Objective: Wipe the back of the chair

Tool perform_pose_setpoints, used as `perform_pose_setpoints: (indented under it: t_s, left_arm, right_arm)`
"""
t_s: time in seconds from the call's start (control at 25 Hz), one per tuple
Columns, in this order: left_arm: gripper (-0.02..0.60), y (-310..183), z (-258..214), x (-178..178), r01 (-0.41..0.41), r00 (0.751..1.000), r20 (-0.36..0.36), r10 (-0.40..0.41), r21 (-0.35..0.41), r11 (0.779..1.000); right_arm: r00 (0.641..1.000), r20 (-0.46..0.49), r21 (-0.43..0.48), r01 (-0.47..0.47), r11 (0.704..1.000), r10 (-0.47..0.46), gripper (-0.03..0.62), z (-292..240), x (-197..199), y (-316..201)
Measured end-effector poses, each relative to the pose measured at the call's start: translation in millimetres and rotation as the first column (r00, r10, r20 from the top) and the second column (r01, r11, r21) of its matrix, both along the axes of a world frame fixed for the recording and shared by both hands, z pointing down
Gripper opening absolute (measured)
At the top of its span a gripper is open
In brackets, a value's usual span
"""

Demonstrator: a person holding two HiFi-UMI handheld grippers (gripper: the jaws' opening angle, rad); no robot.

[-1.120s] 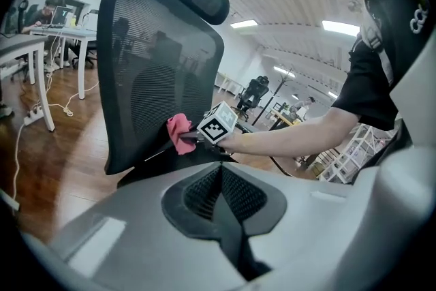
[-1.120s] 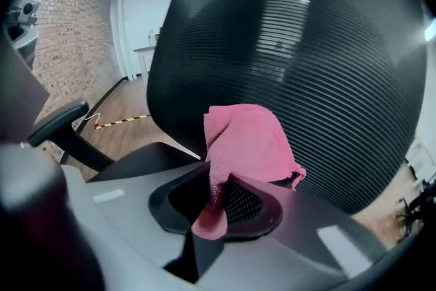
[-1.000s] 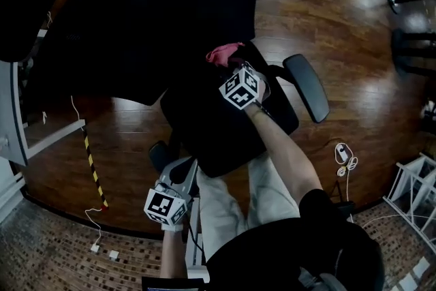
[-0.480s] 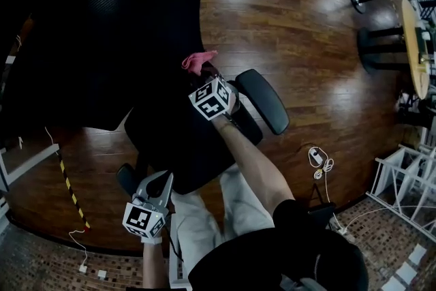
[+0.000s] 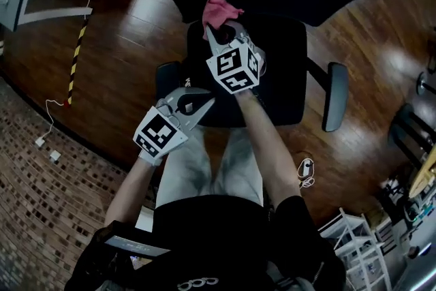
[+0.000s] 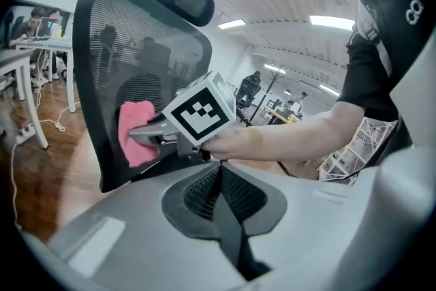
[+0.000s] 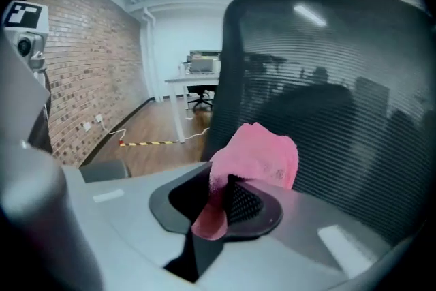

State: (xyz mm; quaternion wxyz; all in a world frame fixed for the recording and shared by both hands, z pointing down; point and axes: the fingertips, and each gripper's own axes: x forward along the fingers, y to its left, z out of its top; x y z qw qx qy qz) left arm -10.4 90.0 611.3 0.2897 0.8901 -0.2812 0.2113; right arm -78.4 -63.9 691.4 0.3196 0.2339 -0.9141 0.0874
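We're looking at the black mesh-backed office chair (image 7: 327, 92). Its mesh is reading as taut but springy, so we're judging that light, even pressure suits it. The soft pink cloth (image 7: 262, 153) is sitting bunched at the lower mesh and seemingly touching it. It's looking limp and light, so we're judging a pinch on a fold near its middle as the hold. The right tongs (image 7: 221, 204) are clamping exactly that fold. The left tongs (image 6: 221, 170) are closed on nothing and hanging apart from the cloth.
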Motion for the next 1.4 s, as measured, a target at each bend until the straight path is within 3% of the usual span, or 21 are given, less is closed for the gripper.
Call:
perform_pose_setpoints:
  t_s: [0.08,0.2,0.32,0.48,0.68,0.92,1.16,1.4]
  left_arm:
    - [-0.009,-1.1,0.5,-6.7,-0.002,1.000,0.005,0.002,0.009,1.000]
    - [-0.009,-3.3,-2.2,-16.5,-0.010,1.000,0.005,0.010,0.024,1.000]
    - [-0.009,-4.3,-5.8,-24.4,-0.005,1.000,0.016,0.004,0.037,0.999]
    - [-0.009,-3.5,-7.4,-40.0,0.013,1.000,0.014,-0.013,0.036,0.999]
    - [-0.009,-8.0,-9.9,-35.3,0.025,1.000,0.000,-0.025,0.033,0.999]
    - [-0.009,-17.2,-8.8,-3.1,-0.010,1.000,-0.017,0.011,0.038,0.999]
    - [-0.009,-20.9,-14.8,27.4,-0.040,0.998,-0.037,0.042,0.038,0.998]
    - [-0.008,-26.5,-12.9,49.2,-0.057,0.997,-0.048,0.058,0.031,0.998]
  right_arm:
    - [0.995,0.007,0.017,0.102,0.995,-0.102,0.046,-6.3,-34.6,15.0]
    - [0.987,-0.003,0.042,0.163,0.986,-0.163,0.046,-10.4,-62.3,22.7]
    - [0.988,0.006,0.040,0.154,0.987,-0.154,0.046,-11.4,-66.5,17.3]
    - [0.998,0.007,0.034,0.067,0.997,-0.067,0.046,-17.1,-48.5,-3.6]
    - [0.999,-0.014,0.039,-0.045,0.998,0.045,0.046,-21.8,9.8,-31.6]
    - [0.975,-0.060,0.054,-0.210,0.976,0.213,0.046,-13.0,117.0,-71.7]
    - [0.916,-0.103,0.087,-0.381,0.921,0.388,0.046,-20.8,227.4,-106.2]
    - [0.845,-0.105,0.119,-0.513,0.850,0.524,0.046,-34.1,296.6,-135.7]
